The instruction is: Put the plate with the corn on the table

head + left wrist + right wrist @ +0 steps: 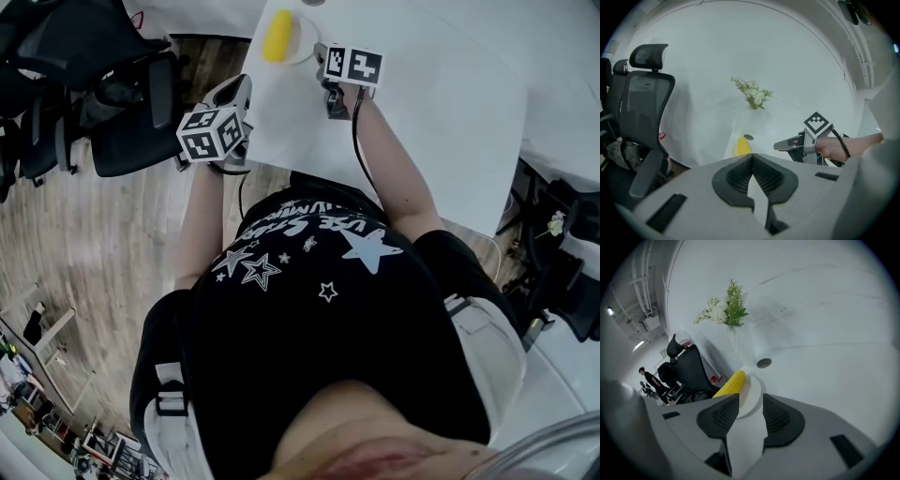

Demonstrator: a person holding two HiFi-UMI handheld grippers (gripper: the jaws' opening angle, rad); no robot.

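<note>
**Q:** Status of the right claw?

**A:** My right gripper (750,397) has its jaws spread. The near rim of the plate (752,387) shows in the gap at their tips; I cannot confirm contact. The plate lies flat on the white table (825,371), close to its edge. The corn (729,385) lies on the left part of the plate. Beyond it is a small dark disc (763,363), then a white vase (743,350) holding flowers (726,310).

**Q:** Status of the left claw?

**A:** My left gripper (751,155) has its jaw tips pressed together, with nothing between them. It hangs just off the table's edge, over the wooden floor (94,244), near an office chair (644,108). The plate is well apart from it.
</note>
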